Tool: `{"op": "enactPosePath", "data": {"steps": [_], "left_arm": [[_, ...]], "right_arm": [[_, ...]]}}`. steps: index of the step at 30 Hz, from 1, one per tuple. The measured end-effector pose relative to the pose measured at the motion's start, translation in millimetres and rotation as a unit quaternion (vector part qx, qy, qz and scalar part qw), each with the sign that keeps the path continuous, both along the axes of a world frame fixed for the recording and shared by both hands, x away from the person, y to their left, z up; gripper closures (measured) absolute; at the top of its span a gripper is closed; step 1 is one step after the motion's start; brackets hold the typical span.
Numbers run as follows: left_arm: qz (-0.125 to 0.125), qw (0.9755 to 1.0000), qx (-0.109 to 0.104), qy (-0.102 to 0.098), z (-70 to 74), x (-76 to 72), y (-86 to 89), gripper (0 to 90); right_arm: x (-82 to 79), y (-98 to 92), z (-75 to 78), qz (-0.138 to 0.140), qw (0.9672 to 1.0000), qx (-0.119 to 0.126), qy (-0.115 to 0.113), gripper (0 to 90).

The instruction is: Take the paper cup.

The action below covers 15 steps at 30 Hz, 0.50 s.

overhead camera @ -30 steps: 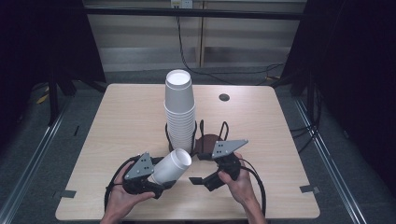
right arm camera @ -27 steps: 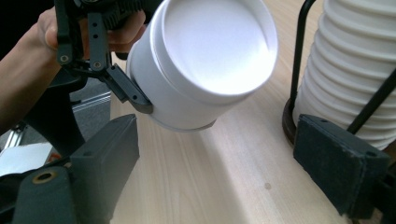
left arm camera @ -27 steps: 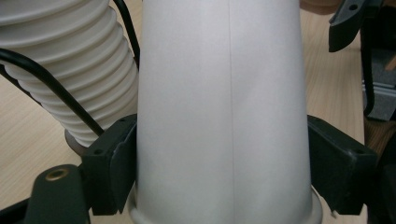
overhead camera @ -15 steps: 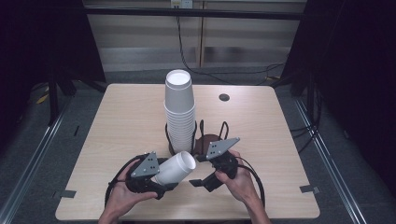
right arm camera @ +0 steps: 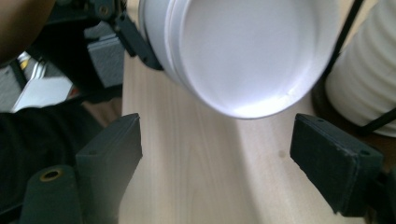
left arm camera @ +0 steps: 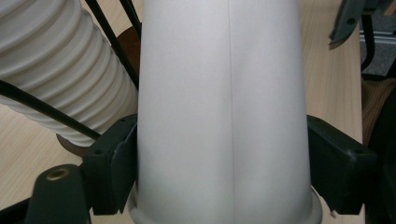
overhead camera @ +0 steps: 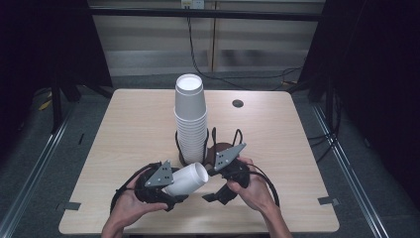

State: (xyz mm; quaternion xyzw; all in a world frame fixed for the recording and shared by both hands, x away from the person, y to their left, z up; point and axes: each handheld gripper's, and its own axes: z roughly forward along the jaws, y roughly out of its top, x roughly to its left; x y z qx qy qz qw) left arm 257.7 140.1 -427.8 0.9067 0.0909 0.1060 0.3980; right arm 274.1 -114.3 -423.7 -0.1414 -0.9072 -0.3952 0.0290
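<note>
Between stack and hands, left claw clamped on white cup, right claw wide, empty.

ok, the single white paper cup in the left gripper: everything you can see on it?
The single white paper cup is plain, matte, tapered, with a rolled rim and a faint vertical side seam. It lies tilted on its side above the light wooden table, open mouth toward the right gripper, whose jaws stand open and apart from it. The left gripper is shut on its wall. It sits just in front of the tall stack of white cups.
</note>
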Motion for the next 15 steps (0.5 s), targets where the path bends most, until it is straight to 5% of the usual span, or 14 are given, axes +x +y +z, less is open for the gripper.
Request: {"op": "enactPosePath", "data": {"steps": [7,15], "left_arm": [[-0.014,0.9994,0.032,0.000,-0.6,0.6,-5.6,19.5],[-0.022,0.9977,0.064,0.006,-3.5,1.6,-11.2,19.5]], "right_arm": [[4.7,0.5,-0.3,-0.008,0.9994,-0.032,-0.013,16.8],[6.8,2.2,-0.5,-0.002,0.9990,-0.045,0.000,16.5]]}}
